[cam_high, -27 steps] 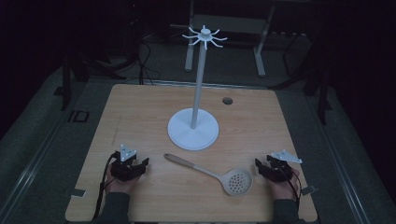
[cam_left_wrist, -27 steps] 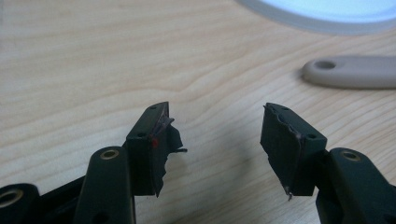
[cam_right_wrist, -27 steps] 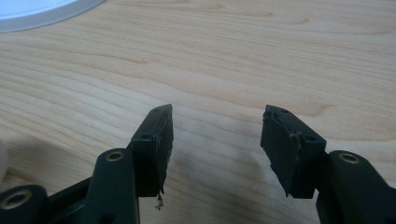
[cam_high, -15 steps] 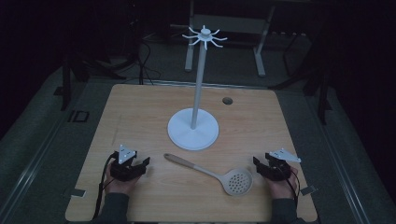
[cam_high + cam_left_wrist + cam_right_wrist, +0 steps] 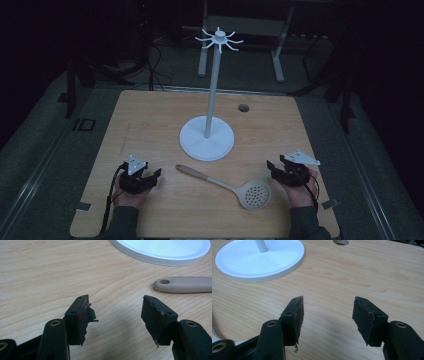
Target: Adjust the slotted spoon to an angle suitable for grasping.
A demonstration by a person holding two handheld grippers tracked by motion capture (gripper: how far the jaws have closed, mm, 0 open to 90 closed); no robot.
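Note:
A beige slotted spoon lies flat on the wooden table, its handle toward the left and its round head toward the right. Behind it stands a white hook stand on a round base. My left gripper rests near the table's front left, open with nothing between its jaws; the spoon's handle end lies ahead of it to the right. My right gripper rests at the front right, open and empty, just right of the spoon's head. Bare wood shows between both pairs of jaws.
A small round hole sits in the tabletop behind the stand, and shows again as the hole in the right gripper view. The stand's base lies ahead and left of the right gripper. Dark floor and metal frame legs surround the table.

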